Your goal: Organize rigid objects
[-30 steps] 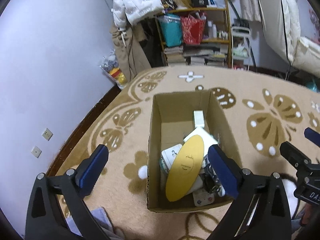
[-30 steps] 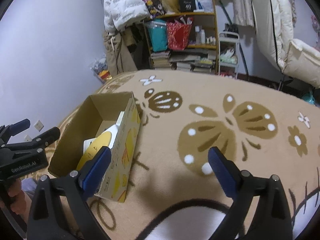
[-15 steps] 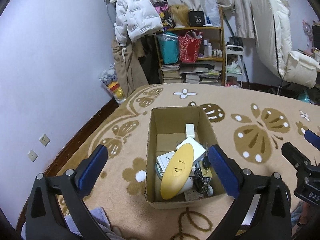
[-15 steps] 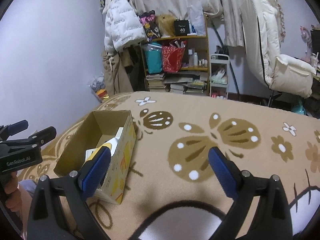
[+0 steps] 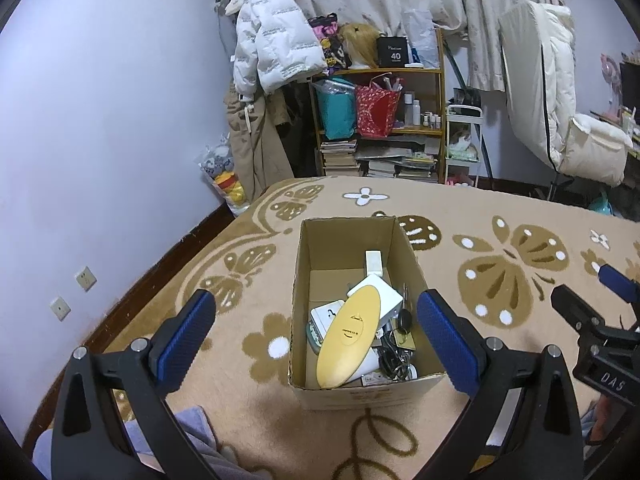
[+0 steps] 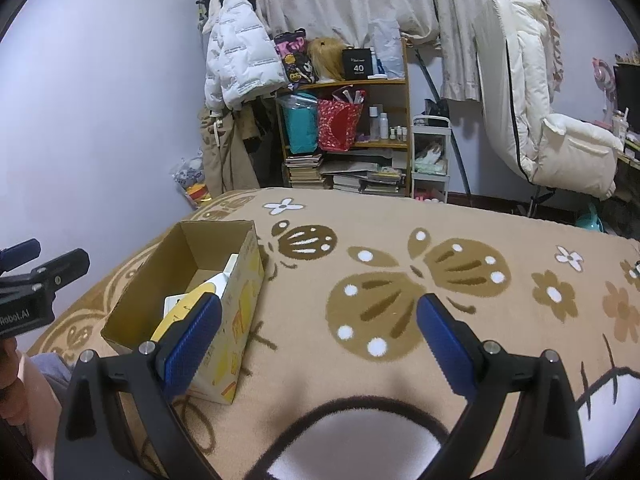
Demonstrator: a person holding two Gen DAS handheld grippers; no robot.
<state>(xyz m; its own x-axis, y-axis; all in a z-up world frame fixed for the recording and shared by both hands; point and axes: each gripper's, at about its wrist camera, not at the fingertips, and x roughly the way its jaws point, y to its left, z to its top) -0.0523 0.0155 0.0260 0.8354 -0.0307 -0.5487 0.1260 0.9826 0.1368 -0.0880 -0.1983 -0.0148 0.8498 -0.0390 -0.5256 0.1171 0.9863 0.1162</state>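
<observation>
Both claws pulled back (higher) from cardboard box [image 5: 352, 394] | left claw [image 5: 316, 338] spread, empty | right claw [image 6: 318, 340] spread, empty

left wrist: above, looking down into open brown cardboard box [image 5: 352, 394], near | right wrist: beside it, box [image 6: 240, 320] at left | shared: box, beige butterfly-patterned blanket [image 5: 500, 220], wooden bookshelf [image 6: 406, 120]

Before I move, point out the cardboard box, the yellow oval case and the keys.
cardboard box [image 5: 305, 280]: left wrist view, inner left wall.
yellow oval case [image 5: 349, 334]: left wrist view, middle of its lid.
keys [image 5: 402, 320]: left wrist view, dark key head near the box's right wall.
</observation>
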